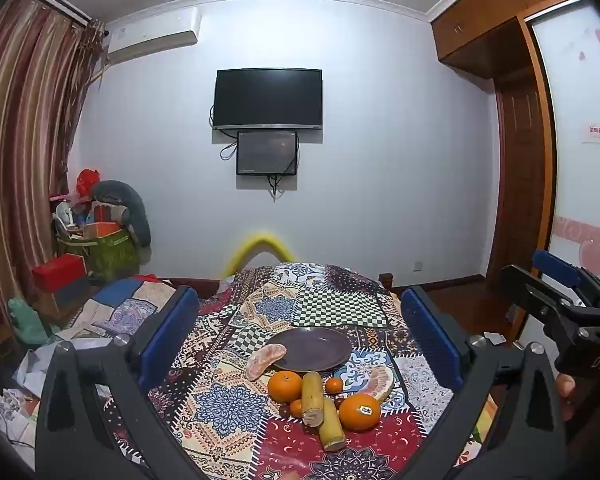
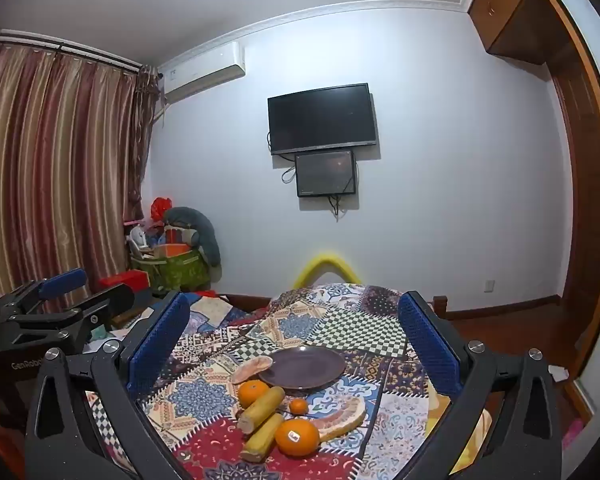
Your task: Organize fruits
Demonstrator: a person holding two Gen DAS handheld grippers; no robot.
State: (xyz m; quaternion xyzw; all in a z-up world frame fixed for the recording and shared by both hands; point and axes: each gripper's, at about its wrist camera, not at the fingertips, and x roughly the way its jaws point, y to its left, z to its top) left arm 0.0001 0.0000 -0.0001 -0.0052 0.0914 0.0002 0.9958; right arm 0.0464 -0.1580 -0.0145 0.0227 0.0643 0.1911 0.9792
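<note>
Two grippers hang over a patchwork table (image 1: 332,308), both spread wide and empty: the left gripper (image 1: 300,328) and the right gripper (image 2: 294,340). An empty dark plate (image 1: 310,348) sits mid-table. One pomelo wedge (image 1: 264,360) leans on its near-left rim; another wedge (image 1: 380,382) lies apart to the right. Just before the plate cluster an orange (image 1: 285,386), a stickered orange (image 1: 359,411), two small tangerines (image 1: 334,385), and two yellowish stalks (image 1: 314,398), possibly sugarcane, lying end to end. A dark TV (image 1: 267,98) hangs on the far wall.
</note>
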